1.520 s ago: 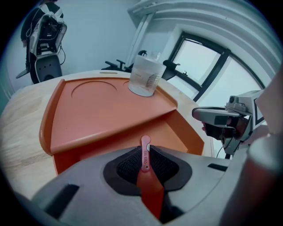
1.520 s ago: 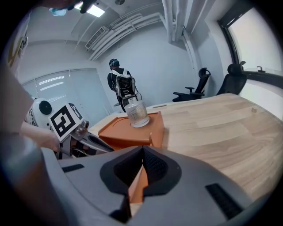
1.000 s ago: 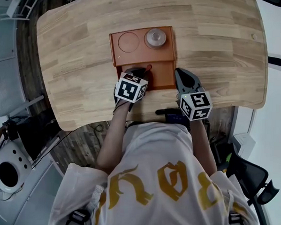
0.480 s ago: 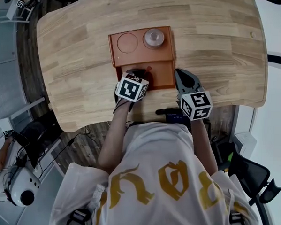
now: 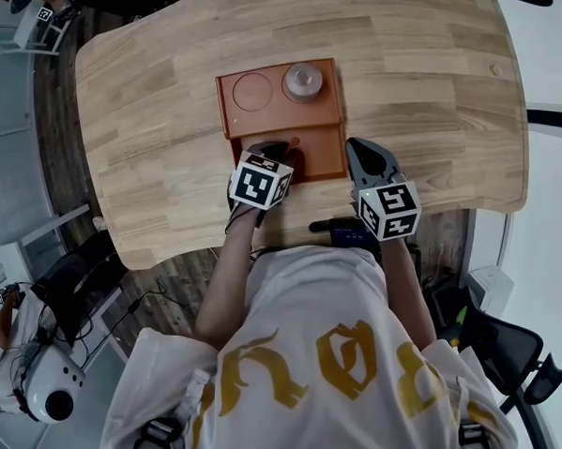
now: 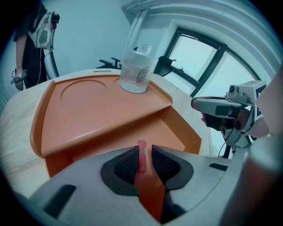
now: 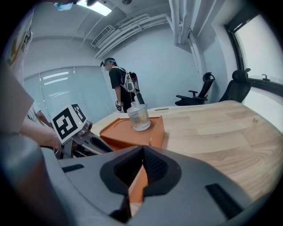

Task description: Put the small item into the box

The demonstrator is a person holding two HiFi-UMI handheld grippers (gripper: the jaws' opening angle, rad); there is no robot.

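Small item (image 6: 141, 148) gripped, not yet released

We find the left gripper (image 6: 143, 162) pinching it over the near compartment of the box (image 6: 106, 119); release remains. At 3 o'clock, the right gripper (image 7: 142, 170) is pressed together, empty. A bottle (image 6: 136, 70) stands at 12 o'clock.

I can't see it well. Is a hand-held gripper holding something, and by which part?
The left hand-held gripper pinches a small red tab by its lower part, with its rounded tip poking out. The right hand-held gripper holds nothing.
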